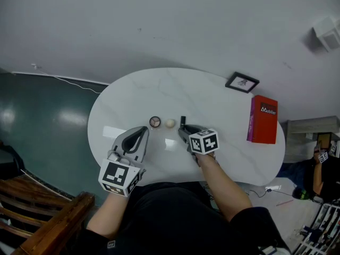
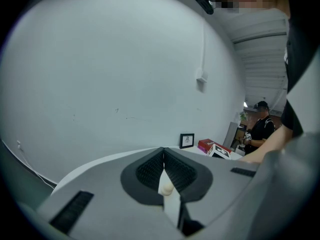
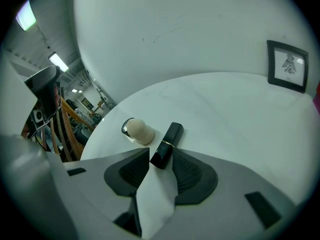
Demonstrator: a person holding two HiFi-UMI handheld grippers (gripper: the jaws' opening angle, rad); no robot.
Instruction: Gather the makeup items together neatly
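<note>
On the white oval table [image 1: 133,97] three makeup items lie in a row: a round compact [image 1: 154,122], a cream sponge [image 1: 169,123] and a black lipstick [image 1: 183,121]. My right gripper [image 1: 184,132] points down at the lipstick, open. In the right gripper view the lipstick [image 3: 169,140] lies flat with its near end between the spread tips of my right gripper [image 3: 161,156]. The sponge [image 3: 139,130] sits just left of it, half hiding the compact [image 3: 125,126]. My left gripper [image 1: 144,130] rests near the compact, shut and empty [image 2: 163,151]. The sponge [image 2: 166,188] shows below its joined tips.
A red book [image 1: 263,119] stands at the table's right side, and a small framed picture [image 1: 242,82] leans near the far edge. A wooden rail [image 1: 48,222] is at the lower left. Another person [image 1: 325,169] is beyond the table's right end.
</note>
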